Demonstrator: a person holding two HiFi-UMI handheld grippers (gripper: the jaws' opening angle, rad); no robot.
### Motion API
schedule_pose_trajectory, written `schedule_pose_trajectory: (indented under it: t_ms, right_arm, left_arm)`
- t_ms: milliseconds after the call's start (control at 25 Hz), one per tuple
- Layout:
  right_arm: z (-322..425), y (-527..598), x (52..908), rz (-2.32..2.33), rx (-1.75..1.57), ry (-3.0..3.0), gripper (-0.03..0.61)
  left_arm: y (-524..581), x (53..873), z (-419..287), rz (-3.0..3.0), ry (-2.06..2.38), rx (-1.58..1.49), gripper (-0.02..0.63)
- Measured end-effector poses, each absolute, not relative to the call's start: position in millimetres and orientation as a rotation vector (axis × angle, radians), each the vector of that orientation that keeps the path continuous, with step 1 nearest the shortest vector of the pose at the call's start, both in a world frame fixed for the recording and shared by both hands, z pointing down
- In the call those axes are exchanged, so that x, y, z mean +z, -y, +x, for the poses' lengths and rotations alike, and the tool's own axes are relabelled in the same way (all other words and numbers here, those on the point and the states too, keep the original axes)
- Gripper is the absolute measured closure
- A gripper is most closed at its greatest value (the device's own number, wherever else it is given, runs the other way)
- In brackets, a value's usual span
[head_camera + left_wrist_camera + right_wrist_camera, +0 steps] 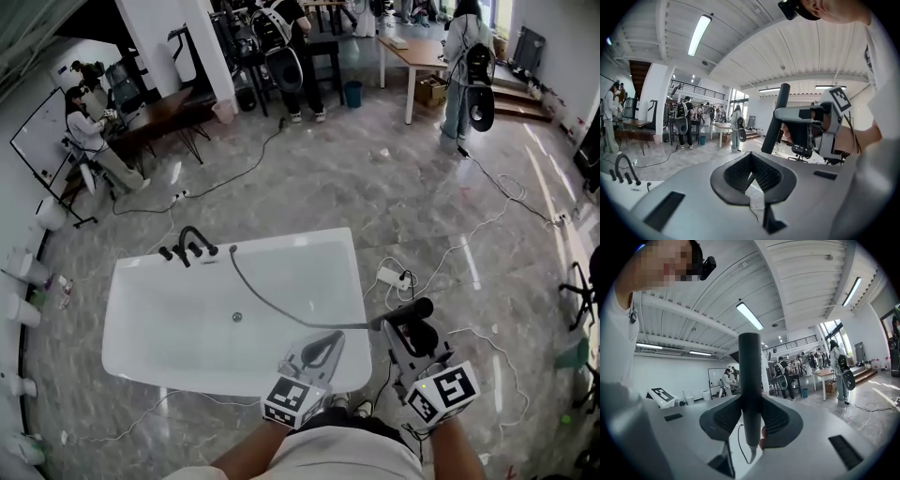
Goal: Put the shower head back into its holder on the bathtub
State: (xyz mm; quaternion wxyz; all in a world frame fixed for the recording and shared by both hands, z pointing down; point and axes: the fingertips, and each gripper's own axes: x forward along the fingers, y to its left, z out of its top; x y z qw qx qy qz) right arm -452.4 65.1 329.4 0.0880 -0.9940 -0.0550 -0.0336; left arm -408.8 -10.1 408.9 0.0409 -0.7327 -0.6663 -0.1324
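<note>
Grey plastic jaws of the right gripper (751, 420) are clamped on the dark, rod-shaped shower head (750, 380). In the right gripper view the shower head stands upright between the ribbed black pads (780, 418), with its narrow end pointing down. A thin hose (738, 439) loops away from that end.

In the head view the right gripper (405, 328) holds the shower head (413, 310) just beyond the right end of the white bathtub (281, 242), above the floor rather than over the tub. The dark hose (281, 315) runs from the shower head across the inside of the tub and up to the far rim, ending just beside the black faucet (187, 246). A round drain (237, 317) sits in the tub floor.

The left gripper (751, 178) has its jaws pressed together with nothing between them. In the head view the left gripper (328, 339) hovers over the near right corner of the tub, close to the right gripper. Each gripper carries a cube with black and white square markers near the person's hands.

Around the tub lies a grey marble floor (309, 178) crossed by cables, with a white power strip (389, 276) near the tub's right end. Farther off, several people stand or sit among tables and equipment.
</note>
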Motion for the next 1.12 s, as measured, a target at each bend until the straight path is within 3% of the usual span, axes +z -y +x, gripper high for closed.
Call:
schedule_pose_trajectory:
  t_ms: [640, 1120]
  right_arm:
    - [-421, -104, 335, -2.967, -0.082, 0.204, 0.442]
    - [-410, -207, 344, -2.953, -0.083, -0.059, 0.442]
  left_arm:
    - [-41, 390, -381, -2.186, 2.067, -0.273, 0.609]
    - [-138, 394, -382, -2.361, 1.886, -0.305, 0.609]
